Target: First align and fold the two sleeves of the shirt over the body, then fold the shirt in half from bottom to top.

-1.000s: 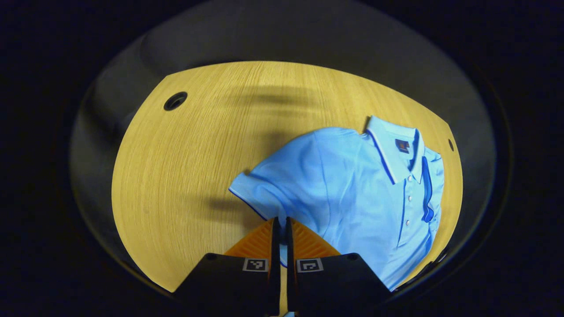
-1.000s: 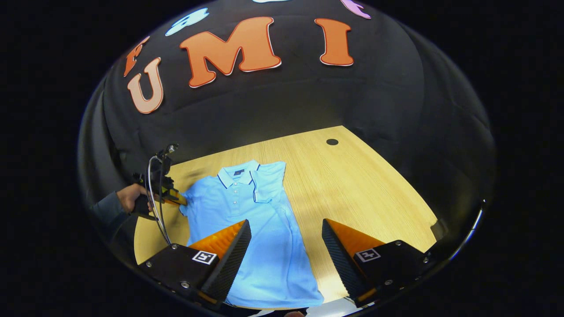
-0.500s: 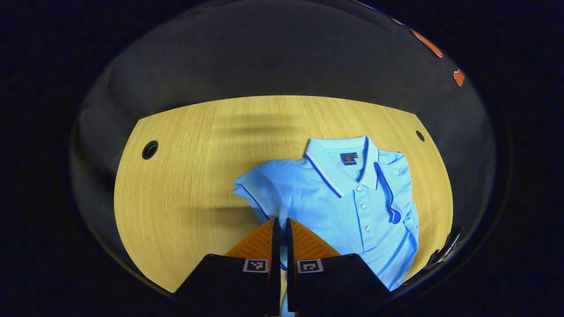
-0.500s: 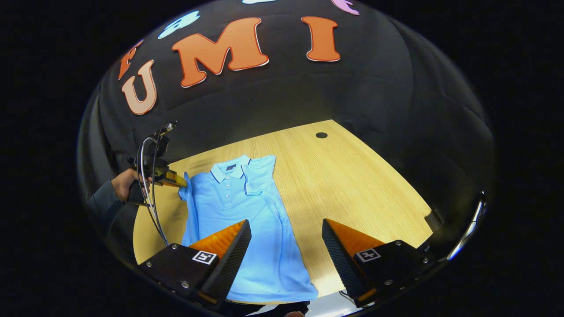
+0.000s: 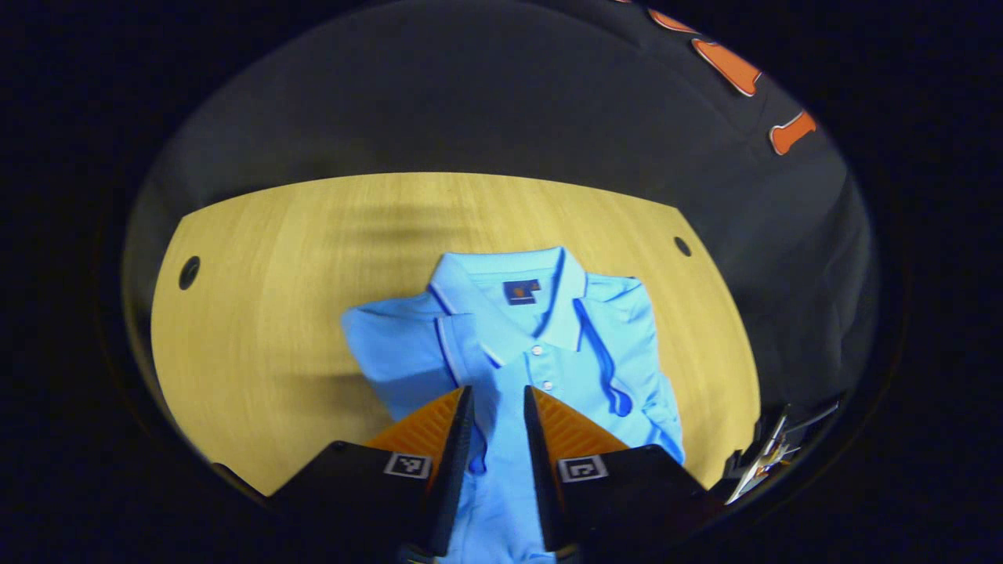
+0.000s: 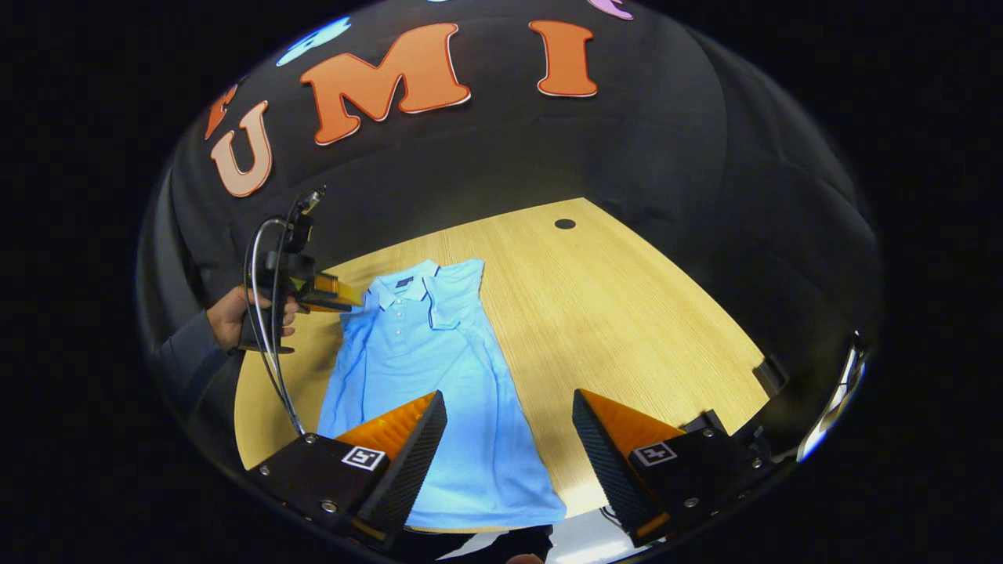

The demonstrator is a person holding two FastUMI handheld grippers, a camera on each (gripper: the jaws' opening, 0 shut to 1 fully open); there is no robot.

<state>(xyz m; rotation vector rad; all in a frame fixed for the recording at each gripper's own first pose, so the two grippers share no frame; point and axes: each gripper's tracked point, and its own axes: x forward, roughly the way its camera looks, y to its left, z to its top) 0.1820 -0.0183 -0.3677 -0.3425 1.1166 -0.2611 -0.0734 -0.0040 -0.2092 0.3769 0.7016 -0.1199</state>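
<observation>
A light blue polo shirt [image 5: 541, 345] [image 6: 423, 368] lies flat on the wooden table [image 5: 274, 258] [image 6: 627, 313], collar at the far end. Its right sleeve [image 5: 619, 352] [image 6: 453, 301] is folded over the body. The left sleeve [image 5: 392, 352] also lies folded inward, its dark-trimmed hem near the buttons. My left gripper [image 5: 497, 392] [image 6: 338, 294] hovers just above the chest beside the collar, fingers a little apart, with cloth showing in the gap but not pinched. My right gripper [image 6: 509, 423] hangs wide open above the shirt's lower half, holding nothing.
A hand [image 6: 227, 317] in a dark sleeve holds the left gripper, with a cable looping down from it. Round cable holes [image 5: 189, 272] [image 5: 682, 246] [image 6: 564, 224] sit near the table's far corners. Bare wood stretches to the right of the shirt [image 6: 627, 313].
My left gripper carried the left sleeve inward over the body toward the collar, then its fingers parted and the sleeve stayed on the chest. The right gripper barely shifted.
</observation>
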